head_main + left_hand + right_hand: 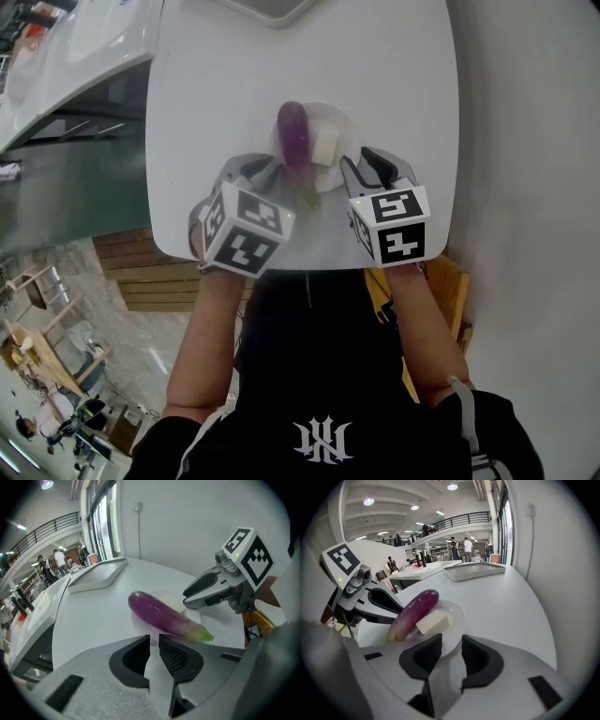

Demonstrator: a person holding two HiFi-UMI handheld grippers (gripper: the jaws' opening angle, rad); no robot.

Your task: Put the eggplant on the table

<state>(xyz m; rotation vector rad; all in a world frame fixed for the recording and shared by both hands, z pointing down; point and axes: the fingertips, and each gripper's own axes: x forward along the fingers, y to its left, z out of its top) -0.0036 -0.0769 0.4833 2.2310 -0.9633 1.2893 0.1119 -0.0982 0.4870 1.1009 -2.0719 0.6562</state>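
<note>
**Right gripper point(451, 641) open beside long purple eggplant point(293, 139)**

Jaws wide apart and empty, it points down at the white table point(234, 94). The left gripper point(154, 641) shows only a narrow gap, nothing in it. Ahead, between both, the eggplant lies across a small round white plate point(343, 123), touching a pale cream block point(326, 147), green stem past the rim.

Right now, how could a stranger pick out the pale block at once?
Start from the white table and find the small white plate near its edge closest to the person. On it lies a purple eggplant. The pale block rests beside it, to its right in the head view, the only squarish, cream-coloured thing there.
</note>
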